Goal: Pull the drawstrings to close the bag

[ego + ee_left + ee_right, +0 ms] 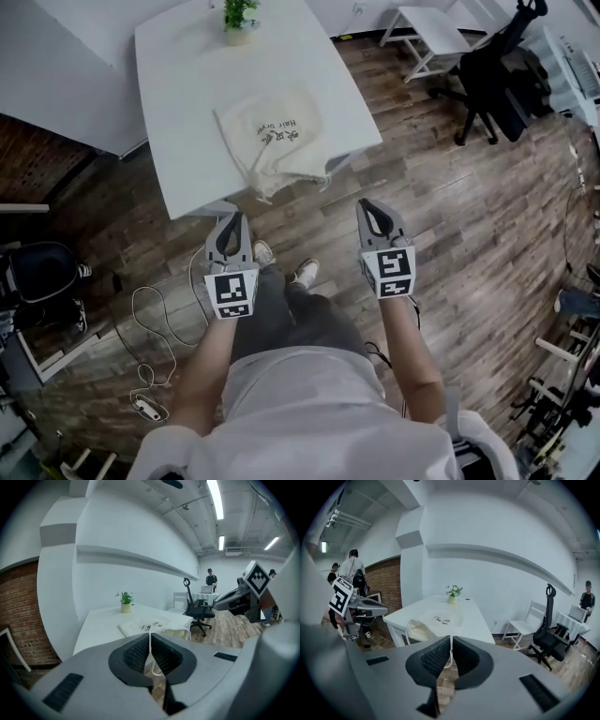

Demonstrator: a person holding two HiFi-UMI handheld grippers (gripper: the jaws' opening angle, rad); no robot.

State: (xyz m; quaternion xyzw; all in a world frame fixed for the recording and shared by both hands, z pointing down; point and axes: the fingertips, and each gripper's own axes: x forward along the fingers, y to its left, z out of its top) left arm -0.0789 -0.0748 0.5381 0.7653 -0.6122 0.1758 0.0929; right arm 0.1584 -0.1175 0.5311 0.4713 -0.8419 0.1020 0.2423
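Cream cloth drawstring bag (pixel 272 136) flat on white rectangular table (pixel 178 66), mouth at the near edge, not yet cinched.
Left gripper (pixel 233 218) and right gripper (pixel 368 205) both closed on nothing, well short of the table. Thin white cords (pixel 266 190) seemingly dangling over the edge: easy to pinch fabric instead, or drag the light bag off.

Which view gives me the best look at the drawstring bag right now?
The head view: it looks down on the whole bag, lying flat on the white table with its gathered mouth at the near edge. The left gripper view and the right gripper view show it only from low down, small and foreshortened, mouth end nearest.
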